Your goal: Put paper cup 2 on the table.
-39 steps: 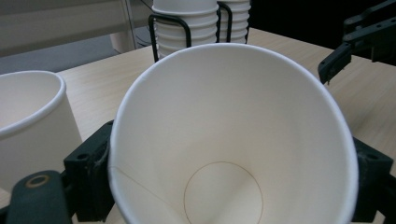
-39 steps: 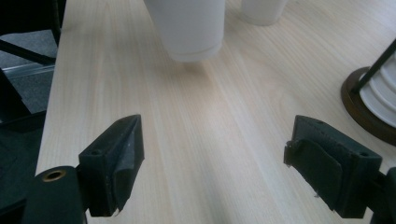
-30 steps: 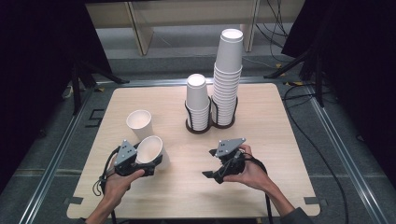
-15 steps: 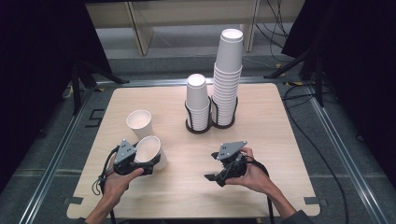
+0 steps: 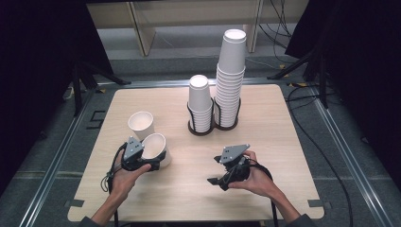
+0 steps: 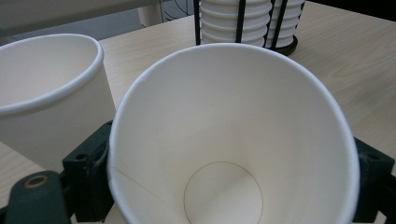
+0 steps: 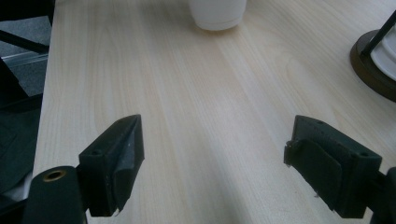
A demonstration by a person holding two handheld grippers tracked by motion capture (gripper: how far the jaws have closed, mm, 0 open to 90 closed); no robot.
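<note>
Left gripper [image 5: 153, 163] clamps a tilted paper cup [image 5: 155, 146] near the table's [image 5: 283, 142] left front edge, just beside a standing cup [image 5: 141, 124]; right gripper [image 5: 222, 171] gapes empty near the front. Squeezing harder could crumple the thin wall, or nudge its neighbour.

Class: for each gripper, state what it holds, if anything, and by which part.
The left gripper holds a paper cup by its side walls, one jaw on each side. The right gripper is open and holds nothing.
</note>
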